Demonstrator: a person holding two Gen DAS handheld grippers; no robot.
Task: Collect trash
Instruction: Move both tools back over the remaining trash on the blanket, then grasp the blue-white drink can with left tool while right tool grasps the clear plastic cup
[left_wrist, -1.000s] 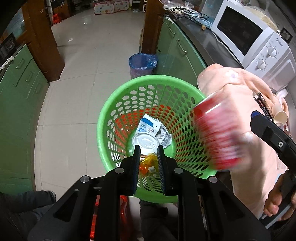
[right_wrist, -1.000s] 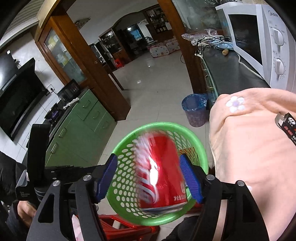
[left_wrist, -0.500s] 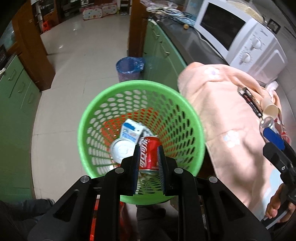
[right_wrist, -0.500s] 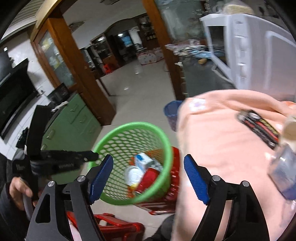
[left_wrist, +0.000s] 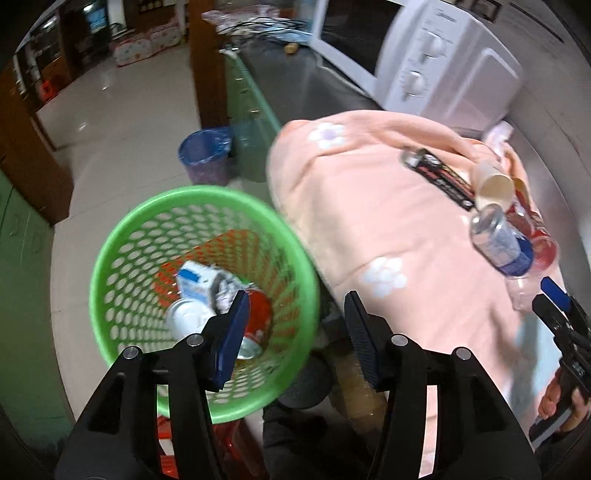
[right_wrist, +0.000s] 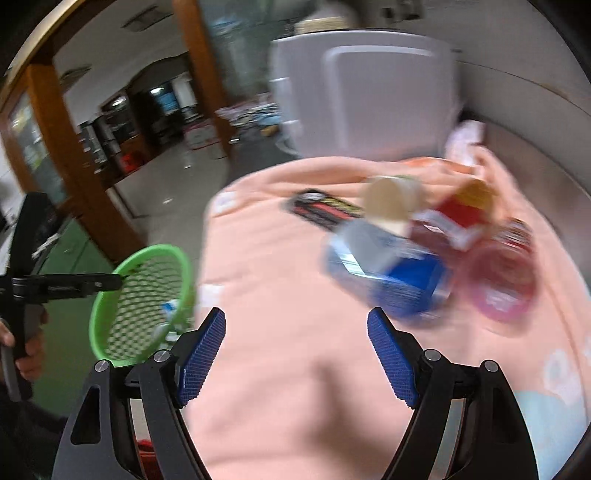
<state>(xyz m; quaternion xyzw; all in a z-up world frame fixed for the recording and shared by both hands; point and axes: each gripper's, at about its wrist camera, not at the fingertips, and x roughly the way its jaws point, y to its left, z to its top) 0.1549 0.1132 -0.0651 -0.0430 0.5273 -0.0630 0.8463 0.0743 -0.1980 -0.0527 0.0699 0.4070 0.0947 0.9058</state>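
- The counter (left_wrist: 325, 92) runs along green cabinets, with a white microwave (left_wrist: 424, 55) at its far end.
- A peach cloth (right_wrist: 277, 332) with flower prints covers the near part of the counter and hangs over its edge.
- The green basket (left_wrist: 122, 229) sits off the edge of the counter, lower left in the left view. It holds a red can (left_wrist: 258, 317), a white tin lid (left_wrist: 184, 321), a blue-and-white carton (left_wrist: 195, 284) and crumpled foil.
- The left gripper (left_wrist: 295, 328) hangs over the basket's near rim; its jaws are opening and nothing lies between them. The red can shows just past the left pad, down inside the basket.
- The right gripper (right_wrist: 295, 354) stands over bare cloth with its jaws spread wide and holding nothing.
- The remaining trash lies in a cluster on the cloth, ahead and to the right of the right jaws and apart from them: a blue can (right_wrist: 388, 273) on its side nearest, a paper cup (right_wrist: 388, 199) behind it, red packaging (right_wrist: 458, 218) and a pink round tub (right_wrist: 498, 284) to the right. All are blurred in the right view.
- A black wrapper (left_wrist: 439, 177) lies flat on the cloth, left of the cup.
- A small blue bin (left_wrist: 207, 155) stands on the floor beyond the basket.
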